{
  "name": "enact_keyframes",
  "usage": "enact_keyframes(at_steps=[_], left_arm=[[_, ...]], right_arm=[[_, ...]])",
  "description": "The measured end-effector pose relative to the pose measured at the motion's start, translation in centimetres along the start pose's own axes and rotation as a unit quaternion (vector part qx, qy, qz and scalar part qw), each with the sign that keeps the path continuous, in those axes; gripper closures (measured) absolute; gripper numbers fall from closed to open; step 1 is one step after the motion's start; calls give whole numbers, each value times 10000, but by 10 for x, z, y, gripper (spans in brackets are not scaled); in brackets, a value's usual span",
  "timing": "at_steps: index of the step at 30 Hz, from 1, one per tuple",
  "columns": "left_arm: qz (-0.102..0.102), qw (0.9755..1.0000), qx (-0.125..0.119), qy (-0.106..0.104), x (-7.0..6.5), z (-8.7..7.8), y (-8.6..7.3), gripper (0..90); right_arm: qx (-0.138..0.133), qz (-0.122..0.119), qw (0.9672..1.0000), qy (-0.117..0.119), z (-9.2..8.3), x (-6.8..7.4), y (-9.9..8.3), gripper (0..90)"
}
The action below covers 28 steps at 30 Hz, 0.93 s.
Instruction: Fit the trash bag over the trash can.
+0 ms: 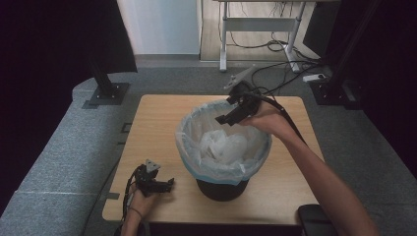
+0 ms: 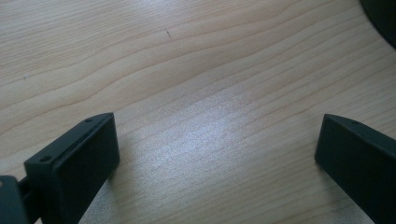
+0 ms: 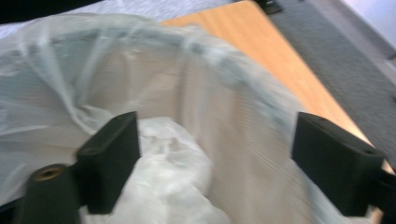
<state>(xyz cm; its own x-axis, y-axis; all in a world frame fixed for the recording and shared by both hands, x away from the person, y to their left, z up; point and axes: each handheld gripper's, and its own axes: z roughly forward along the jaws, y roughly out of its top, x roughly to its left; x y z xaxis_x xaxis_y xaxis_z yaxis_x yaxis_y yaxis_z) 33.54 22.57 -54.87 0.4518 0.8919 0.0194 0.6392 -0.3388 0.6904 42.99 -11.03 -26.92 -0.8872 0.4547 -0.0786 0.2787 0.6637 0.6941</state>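
Two grippers are at work here, and both stand with their jaws apart and nothing between them. At the left, the left gripper [image 1: 158,184] rests low over the pale wooden table [image 1: 157,123], near its front edge and well apart from the bin; the left gripper view has bare wood grain between its two black pads. In the middle stands the round black waste bin [image 1: 222,189], lined with a thin, translucent white plastic bag [image 1: 192,147] whose top is folded out over the rim, with a pale blue band at the fold. Loose bag film [image 1: 223,146] lies crumpled inside. At the right, the right gripper [image 1: 231,117] hangs above the far rim, pointing down into the opening, its pads [image 3: 111,161] clear of the plastic.

The liner looks very light, soft and slippery, likely to bunch, stretch or tear if pinched hard or dragged. The best hold seems to be the doubled film at the folded rim, gripped firmly through both layers, not the slack crumple inside. The bin itself seems light enough to shift, so steadying it with the left gripper may help.
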Motion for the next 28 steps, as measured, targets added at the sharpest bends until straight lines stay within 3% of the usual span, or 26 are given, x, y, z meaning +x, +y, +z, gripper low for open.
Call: enact_keyframes(at_steps=[3, 5, 7, 14, 20, 23, 28], left_arm=[[0, 10000, -1, 0, 0, 0, 0, 0], [0, 10000, 0, 0, 0, 0, 0, 0], [-1, 10000, -1, 0, 0, 0, 0, 0], [-1, 10000, -2, 1, 0, 0, 0, 0], [-1, 10000, -2, 1, 0, 0, 0, 0], [-4, 10000, -2, 4, 0, 0, 0, 0], [-9, 10000, -4, 10, 0, 0, 0, 0]], right_arm=[[-131, 125, 9995, -276, -12, -7, -10, 117], [-209, 227, 9986, -432, -20, -12, -17, 11], [-274, 297, 9975, -576, -29, -16, -25, 0], [-547, 568, 9942, -735, -58, -31, -61, 0], [-742, 855, 9890, -952, -81, -43, -97, 0], [-792, 916, 9872, -1039, -91, -45, -116, 0], [-853, 972, 9856, -1091, -100, -46, -134, 0]])
